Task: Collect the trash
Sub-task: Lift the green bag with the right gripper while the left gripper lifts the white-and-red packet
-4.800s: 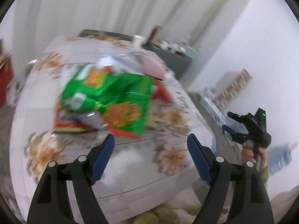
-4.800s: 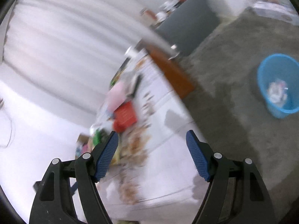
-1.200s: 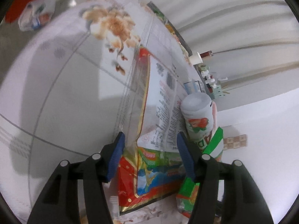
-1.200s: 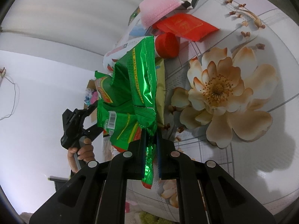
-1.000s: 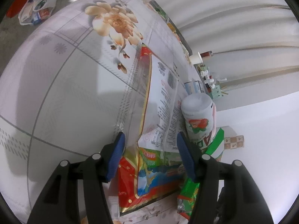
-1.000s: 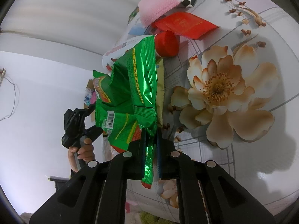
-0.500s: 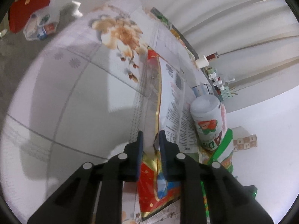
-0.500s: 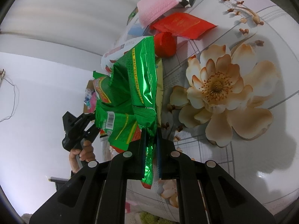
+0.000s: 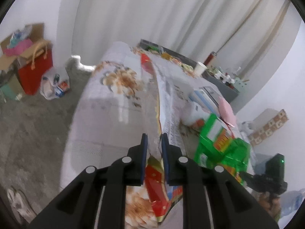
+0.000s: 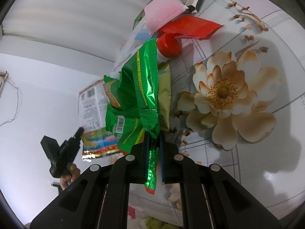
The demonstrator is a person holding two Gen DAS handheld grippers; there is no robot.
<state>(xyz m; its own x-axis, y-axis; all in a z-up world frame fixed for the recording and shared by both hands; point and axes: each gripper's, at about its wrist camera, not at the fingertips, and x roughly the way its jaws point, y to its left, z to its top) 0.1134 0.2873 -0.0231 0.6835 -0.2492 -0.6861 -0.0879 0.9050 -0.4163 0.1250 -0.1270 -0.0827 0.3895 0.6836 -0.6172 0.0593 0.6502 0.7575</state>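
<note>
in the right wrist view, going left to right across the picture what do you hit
left gripper → red, white and gold snack bag → green snack bag → bottle's red cap → printed peach flower on the tablecloth

The left gripper (image 9: 154,143) fills the lower centre of its own view, its blue-padded fingers (image 9: 144,147) drawn close together with only a narrow gap, pinching a red and white wrapper (image 9: 158,189). In the right wrist view it appears at the lower left, gripped by a bare hand (image 10: 71,173). The right gripper (image 10: 153,143) sits at the bottom centre of its view, fingers nearly closed and clamped on a green foil packet (image 10: 141,103); in the left view it shows dark at the lower right edge.
</note>
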